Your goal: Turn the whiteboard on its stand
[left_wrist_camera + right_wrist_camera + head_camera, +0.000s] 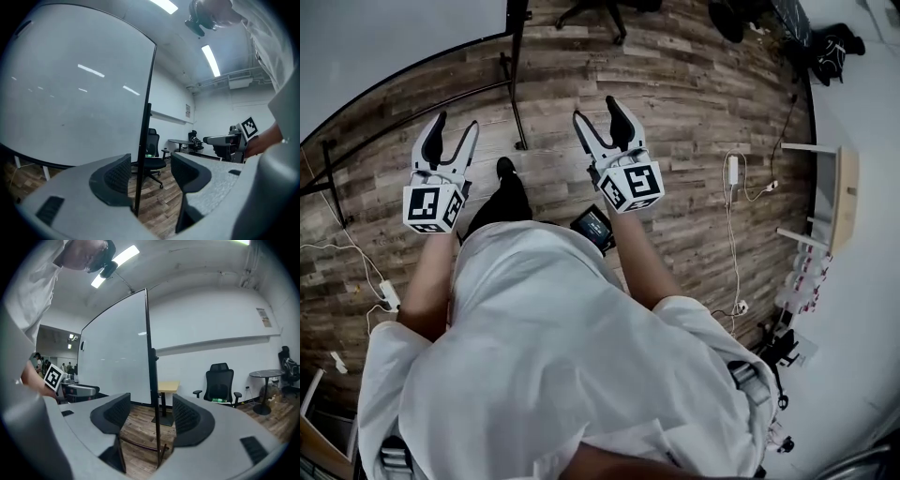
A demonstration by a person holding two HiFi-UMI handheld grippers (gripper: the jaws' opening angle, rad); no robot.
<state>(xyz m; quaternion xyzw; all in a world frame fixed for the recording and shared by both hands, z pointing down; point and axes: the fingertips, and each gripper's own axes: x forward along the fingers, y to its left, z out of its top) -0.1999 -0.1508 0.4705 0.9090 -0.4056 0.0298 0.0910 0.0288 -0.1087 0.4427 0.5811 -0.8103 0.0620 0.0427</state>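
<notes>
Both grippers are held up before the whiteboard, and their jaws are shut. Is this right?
Not the jaws. The left gripper and right gripper are held up before the whiteboard, but their jaws stand apart, as the left and right gripper views show.

On the wood-plank floor point(694, 103): black legs of the whiteboard stand point(517, 103) upper left, an office chair's wheeled base point(592, 11) at top, a corded white power strip point(390, 295) left, a corded white charger point(733, 171) right.

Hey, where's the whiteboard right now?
In the head view the whiteboard fills the upper left corner, just ahead of the left gripper, with its black side edge left of the right gripper.
</notes>
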